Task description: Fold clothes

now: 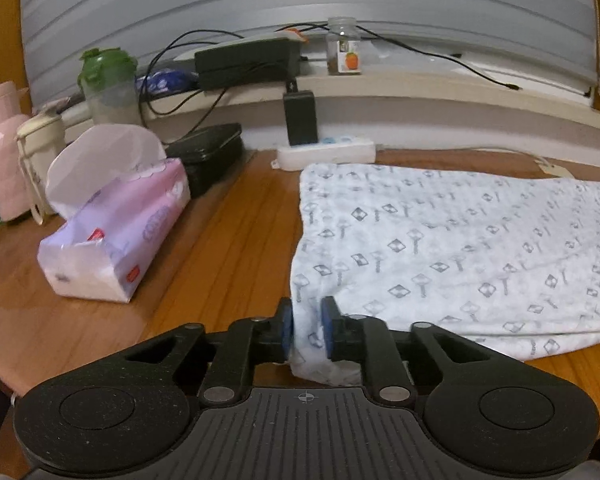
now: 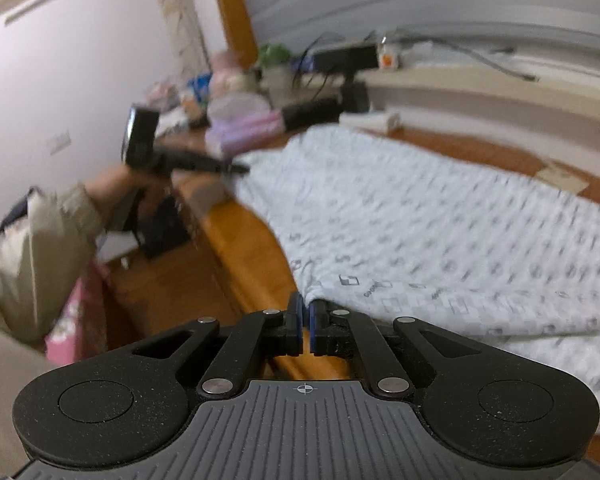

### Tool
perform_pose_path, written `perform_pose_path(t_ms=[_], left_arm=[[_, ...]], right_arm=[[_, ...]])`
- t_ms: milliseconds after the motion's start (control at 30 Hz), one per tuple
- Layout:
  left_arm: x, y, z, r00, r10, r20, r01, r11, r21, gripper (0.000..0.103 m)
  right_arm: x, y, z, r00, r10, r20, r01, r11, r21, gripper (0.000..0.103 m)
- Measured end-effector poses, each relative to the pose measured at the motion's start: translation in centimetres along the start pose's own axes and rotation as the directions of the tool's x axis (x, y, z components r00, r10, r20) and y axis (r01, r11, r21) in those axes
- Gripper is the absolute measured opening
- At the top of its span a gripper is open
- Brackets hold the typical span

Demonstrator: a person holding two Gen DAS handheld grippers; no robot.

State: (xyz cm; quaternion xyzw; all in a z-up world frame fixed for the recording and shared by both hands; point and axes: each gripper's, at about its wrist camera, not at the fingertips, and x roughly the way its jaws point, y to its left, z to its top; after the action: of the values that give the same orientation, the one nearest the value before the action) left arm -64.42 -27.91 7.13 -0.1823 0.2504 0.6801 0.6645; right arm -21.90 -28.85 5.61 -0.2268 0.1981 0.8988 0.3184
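While the cloth lies flat on the bench, my left gripper straddles its near corner, pads seemingly pressing; my right gripper pinches another corner tight. Best lift both together, level.

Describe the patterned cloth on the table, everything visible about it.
The cloth is a soft-looking white fabric printed with small grey diamond and key-like motifs. It lies mostly flat on the wooden table, apparently doubled over, since layered edges show along its near side. Its far edge lies close to a white power strip. The left gripper has the cloth's near left corner bunched between its blue-padded fingers. The right gripper, shut, pinches another near edge, which puckers there.
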Motion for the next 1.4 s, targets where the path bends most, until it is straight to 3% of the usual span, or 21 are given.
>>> perform_pose_path(t_ms=[67,267,467,633,767,933,1133,1233,1300,1367,1400], left_arm=[[-0.6,-0.1,0.1,0.999,0.031,0.006,-0.031,0.999,0.009,0.042],[-2.2,-1.5,1.6,0.996,0.067,0.063,-0.07,0.996,0.048,0.043],[-2.1,-3.7,2.7,0.995,-0.042,0.089,0.037,0.998,0.051,0.043],[-1.5,-7.4,3.6,0.982,-0.159,0.099,0.149,0.984,0.095,0.043],[-0.6,-11.7,4.5,0.958,-0.269,0.097,0.254,0.956,0.144,0.043],[1.3,-18.0,6.3,0.923,-0.375,0.084,0.347,0.908,0.234,0.043],[4.3,-23.9,8.4,0.865,-0.5,0.043,0.469,0.836,0.285,0.043],[5.7,-26.3,8.5,0.853,-0.522,0.011,0.494,0.813,0.308,0.045],[6.5,-27.4,8.3,0.848,-0.53,-0.009,0.506,0.803,0.316,0.045],[7.1,-27.9,8.1,0.846,-0.532,-0.025,0.512,0.798,0.317,0.045],[7.3,-28.0,8.0,0.846,-0.532,-0.032,0.514,0.797,0.317,0.045]], right_arm=[[0.1,-0.2,-0.2,1.0,0.001,-0.001,-0.001,1.0,0.015,0.004],[-0.2,0.3,-0.1,1.0,-0.007,0.004,0.007,1.0,0.005,0.005],[-0.7,0.2,-0.2,0.999,-0.039,0.018,0.039,0.999,-0.015,0.016],[-3.8,-2.3,-1.4,0.988,-0.151,0.035,0.151,0.989,0.002,0.022],[-6.2,-4.9,-2.9,0.961,-0.276,0.028,0.276,0.961,0.012,0.026],[-7.3,-7.9,-4.0,0.926,-0.376,0.012,0.376,0.927,0.011,0.03],[-6.1,-9.1,-3.4,0.924,-0.383,0.005,0.383,0.923,-0.036,0.038],[-5.2,-9.3,-3.1,0.923,-0.384,-0.013,0.382,0.922,-0.062,0.038],[-5.0,-9.6,-3.0,0.925,-0.381,-0.019,0.378,0.923,-0.071,0.036],[-5.2,-10.2,-2.9,0.928,-0.371,-0.024,0.37,0.927,-0.057,0.004],[-5.5,-10.4,-2.9,0.928,-0.373,-0.021,0.372,0.927,-0.05,0.0]])
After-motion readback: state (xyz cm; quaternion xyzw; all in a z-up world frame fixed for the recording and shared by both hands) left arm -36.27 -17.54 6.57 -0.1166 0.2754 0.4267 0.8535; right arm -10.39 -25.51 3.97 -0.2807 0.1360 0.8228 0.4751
